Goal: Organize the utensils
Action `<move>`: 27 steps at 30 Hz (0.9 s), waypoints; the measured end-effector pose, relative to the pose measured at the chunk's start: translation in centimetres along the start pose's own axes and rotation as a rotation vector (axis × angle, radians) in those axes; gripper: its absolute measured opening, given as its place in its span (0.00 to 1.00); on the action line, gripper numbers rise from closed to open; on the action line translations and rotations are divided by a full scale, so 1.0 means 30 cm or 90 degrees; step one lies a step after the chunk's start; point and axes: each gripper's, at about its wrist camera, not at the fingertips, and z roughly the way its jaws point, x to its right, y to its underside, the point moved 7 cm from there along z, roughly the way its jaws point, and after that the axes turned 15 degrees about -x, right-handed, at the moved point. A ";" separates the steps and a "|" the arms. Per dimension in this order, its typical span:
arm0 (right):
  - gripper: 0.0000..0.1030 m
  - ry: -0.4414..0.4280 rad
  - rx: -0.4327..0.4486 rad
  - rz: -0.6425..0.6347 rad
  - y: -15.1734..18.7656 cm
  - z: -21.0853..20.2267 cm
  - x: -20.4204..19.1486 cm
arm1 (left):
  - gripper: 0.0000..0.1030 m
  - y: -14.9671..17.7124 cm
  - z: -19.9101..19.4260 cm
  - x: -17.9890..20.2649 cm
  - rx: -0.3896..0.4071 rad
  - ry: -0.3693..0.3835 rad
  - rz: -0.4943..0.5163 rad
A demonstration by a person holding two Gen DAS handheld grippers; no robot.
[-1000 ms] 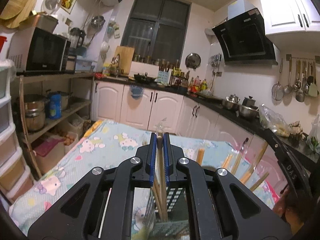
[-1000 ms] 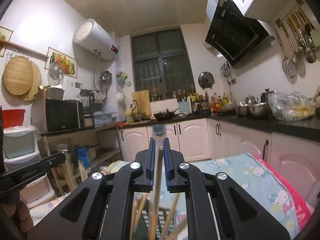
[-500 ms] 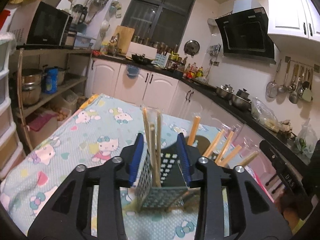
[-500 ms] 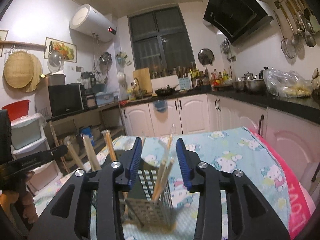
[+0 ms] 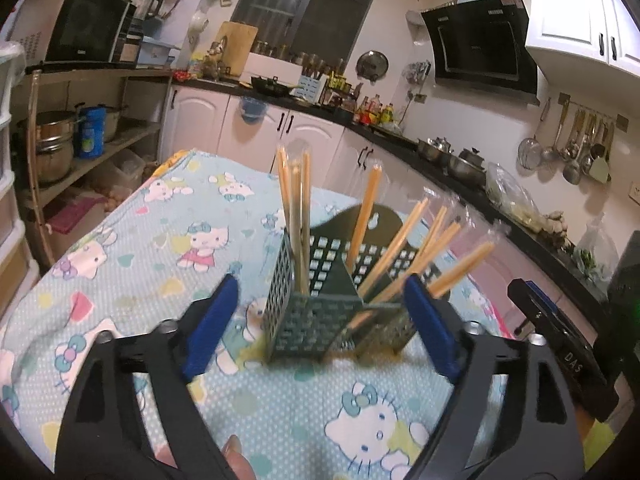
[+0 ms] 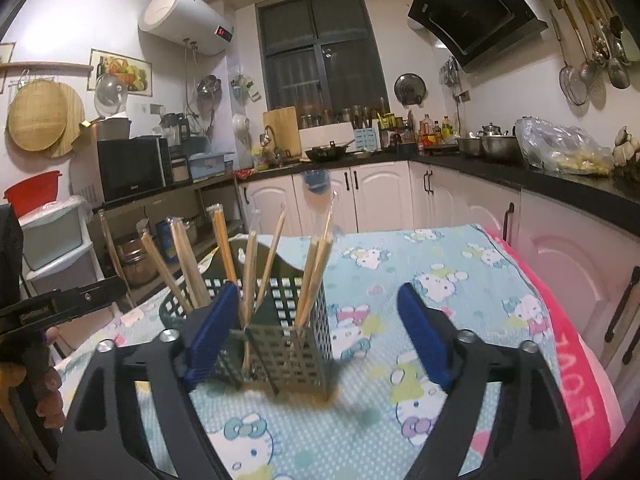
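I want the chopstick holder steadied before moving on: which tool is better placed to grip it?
Probably the left tool: its jaws, which have just been opening like the right's, straddle the holder centred. In the right tool's view the holder sits off-centre, toward its left finger.

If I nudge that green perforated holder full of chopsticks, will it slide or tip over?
The holder looks like light perforated plastic, so it probably shifts easily. It stands on a soft cloth, which may grip its base and favour tipping. The chopsticks rise well above its rim and lean outward, likely making it top-heavy; push low.
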 end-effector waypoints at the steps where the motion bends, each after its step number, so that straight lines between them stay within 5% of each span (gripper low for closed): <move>1: 0.84 -0.001 -0.005 -0.001 0.010 -0.001 -0.002 | 0.82 0.013 0.001 0.000 -0.005 0.001 0.001; 4: 0.88 -0.001 -0.024 -0.011 0.049 -0.004 -0.016 | 0.89 0.053 0.005 -0.005 -0.022 0.003 0.002; 27: 0.93 0.011 -0.108 -0.044 0.253 -0.025 -0.085 | 0.89 0.268 0.024 -0.046 -0.081 -0.012 -0.006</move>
